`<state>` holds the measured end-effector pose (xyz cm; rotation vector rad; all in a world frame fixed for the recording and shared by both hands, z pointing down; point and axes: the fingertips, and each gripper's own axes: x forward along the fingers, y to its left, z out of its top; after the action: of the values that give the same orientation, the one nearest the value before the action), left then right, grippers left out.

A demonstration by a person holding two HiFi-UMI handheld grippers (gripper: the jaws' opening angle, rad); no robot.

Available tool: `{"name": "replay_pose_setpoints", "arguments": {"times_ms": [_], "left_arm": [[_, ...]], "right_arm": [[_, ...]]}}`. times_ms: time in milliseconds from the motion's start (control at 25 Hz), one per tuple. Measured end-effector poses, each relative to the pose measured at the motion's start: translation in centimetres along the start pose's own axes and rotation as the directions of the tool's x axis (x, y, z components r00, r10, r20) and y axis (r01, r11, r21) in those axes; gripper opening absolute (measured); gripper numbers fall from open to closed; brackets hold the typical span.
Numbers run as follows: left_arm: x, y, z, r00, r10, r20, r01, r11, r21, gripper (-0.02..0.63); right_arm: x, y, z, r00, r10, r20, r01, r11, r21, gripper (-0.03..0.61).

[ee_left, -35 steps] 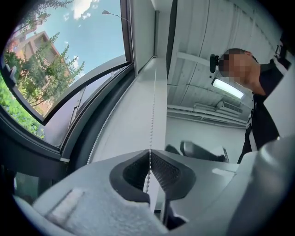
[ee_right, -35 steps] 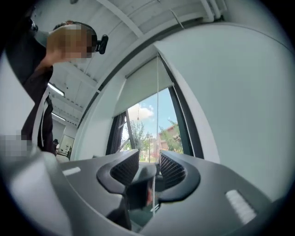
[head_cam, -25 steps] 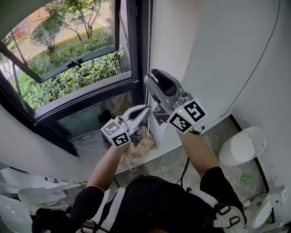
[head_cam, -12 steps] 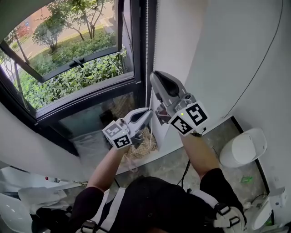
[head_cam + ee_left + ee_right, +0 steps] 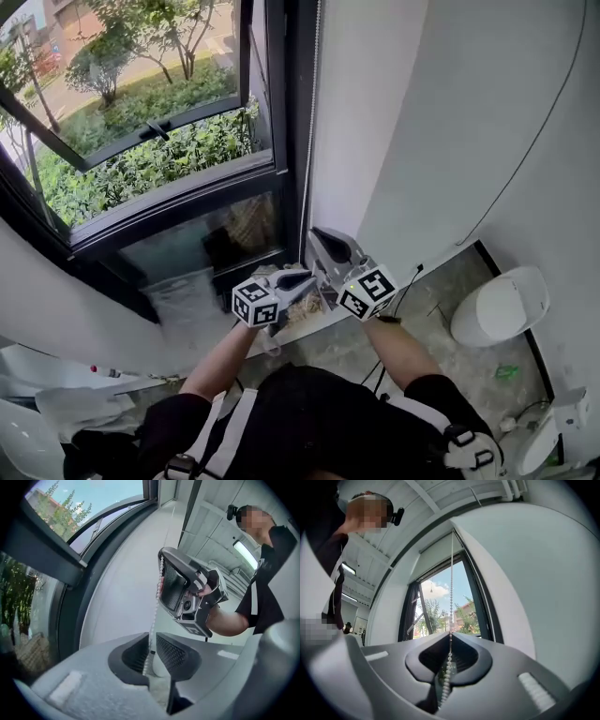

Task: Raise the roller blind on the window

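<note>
**Roller blind: pulling step on the bead chain, both grippers low**

Roller blind (image 5: 438, 550) shows, as far as I can judge, as a pale band high at the top of the window (image 5: 141, 122). The glass lies uncovered in the head view. I take this for the pulling step on the bead chain (image 5: 307, 141), which hangs beside the frame.

My right gripper (image 5: 451, 635) has its 2 jaws pinched together on the chain, with beads trailing below the tips. My left gripper (image 5: 151, 645) sits just below it on the same chain. Its jaws are a narrow way apart, and the chain runs loose through the gap.

Both grippers are low on the chain. The next move, I judge, calls for closing the left, freeing the right and reaching higher for a fresh hold.
</note>
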<state>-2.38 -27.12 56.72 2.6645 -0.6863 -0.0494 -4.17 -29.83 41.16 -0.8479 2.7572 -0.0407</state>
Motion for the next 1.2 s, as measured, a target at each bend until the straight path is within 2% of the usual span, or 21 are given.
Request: {"name": "replay_pose_setpoints", "arguments": {"times_ms": [40,160,280,400,480,560,640,800,1000,1080,1200], "left_arm": [[-0.4,0.2,-1.0,1.000,0.005,-0.019,-0.005,1.000,-0.006,0.069],[-1.6,0.8,-0.1,1.000,-0.002,0.015,0.002,1.000,-0.013,0.078],[-2.9,1.5,4.0,0.995,0.004,0.099,-0.008,0.999,0.034,0.097],[-4.5,1.4,9.6,0.982,0.006,0.188,-0.024,0.996,0.090,0.140],[-5.1,0.4,14.3,0.962,-0.028,0.273,-0.006,0.993,0.122,0.144],[-5.2,-1.3,19.2,0.928,-0.090,0.362,0.033,0.987,0.160,0.146],[-4.7,-3.4,23.3,0.898,-0.159,0.410,0.077,0.975,0.209,0.146],[-2.8,-6.7,29.0,0.860,-0.275,0.430,0.164,0.947,0.277,0.144],[-1.9,-8.4,32.3,0.823,-0.341,0.455,0.211,0.926,0.313,0.144],[-1.7,-8.9,32.7,0.816,-0.358,0.454,0.226,0.920,0.320,0.144],[-1.2,-9.4,32.6,0.821,-0.372,0.434,0.235,0.911,0.338,0.144]], "right_arm": [[-0.4,-0.3,-1.2,1.000,-0.005,-0.020,0.006,1.000,0.025,0.014],[-0.6,-0.7,-1.3,0.999,-0.008,-0.037,0.008,1.000,0.017,0.014],[-0.5,-0.7,-1.0,0.999,0.000,-0.051,-0.001,0.999,-0.032,0.015],[-0.8,-0.9,-0.9,0.999,-0.005,-0.039,0.005,1.000,-0.008,0.015],[-0.9,-0.7,-0.8,0.999,-0.003,-0.038,0.002,1.000,-0.009,0.015],[-0.9,-0.5,-0.9,0.999,0.004,-0.040,-0.005,1.000,-0.013,0.015],[-0.9,-0.5,-0.9,0.999,0.008,-0.040,-0.008,1.000,-0.006,0.015],[-0.7,-0.3,-0.9,0.999,0.013,-0.039,-0.013,1.000,0.001,0.015],[-1.0,-0.1,-0.9,0.999,0.022,-0.040,-0.022,1.000,-0.002,0.015],[-1.2,-0.1,-0.7,0.999,0.024,-0.038,-0.024,1.000,-0.003,0.015],[-1.3,0.1,-0.6,0.999,0.027,-0.041,-0.027,1.000,-0.012,0.015]]}}
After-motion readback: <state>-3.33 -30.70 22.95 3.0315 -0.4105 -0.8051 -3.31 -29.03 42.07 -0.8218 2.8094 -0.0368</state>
